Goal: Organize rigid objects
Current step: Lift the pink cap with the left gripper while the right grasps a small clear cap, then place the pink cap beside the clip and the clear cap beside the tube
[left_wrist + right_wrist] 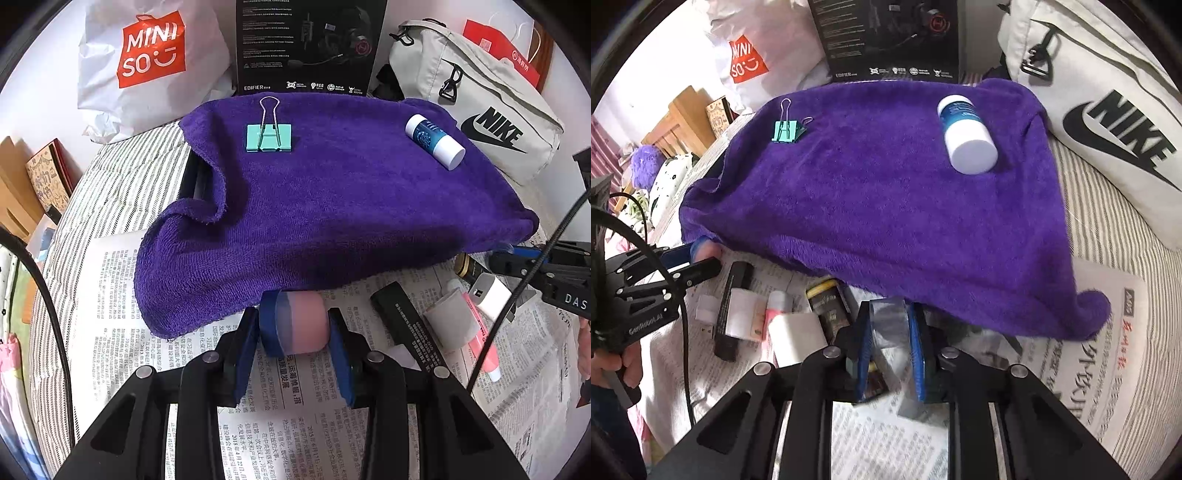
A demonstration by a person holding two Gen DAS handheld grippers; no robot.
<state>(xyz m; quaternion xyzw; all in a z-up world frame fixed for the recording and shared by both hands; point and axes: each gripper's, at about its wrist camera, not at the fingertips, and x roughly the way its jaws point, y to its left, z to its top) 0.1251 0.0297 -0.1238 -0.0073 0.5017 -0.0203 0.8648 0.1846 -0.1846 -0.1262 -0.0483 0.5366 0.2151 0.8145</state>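
Observation:
A purple towel [332, 206] lies over a raised block on the bed; it also shows in the right wrist view [886, 206]. On it sit a teal binder clip [269, 137] [786, 131] and a blue-and-white tube [436, 142] [967, 134]. My left gripper [295, 325] is shut on a pink container with a blue band [306, 321], held at the towel's near edge. My right gripper [888, 328] is shut on a small clear blue-grey plastic box [888, 323], just below the towel's front edge.
Newspaper [295, 406] covers the striped bedding. Small items lie on it: a black bar [733, 306], white charger [798, 338], pink tube [480, 339], dark jar [827, 302]. Behind stand a Miniso bag [147, 55], black Edifier box [310, 44] and Nike bag [480, 110].

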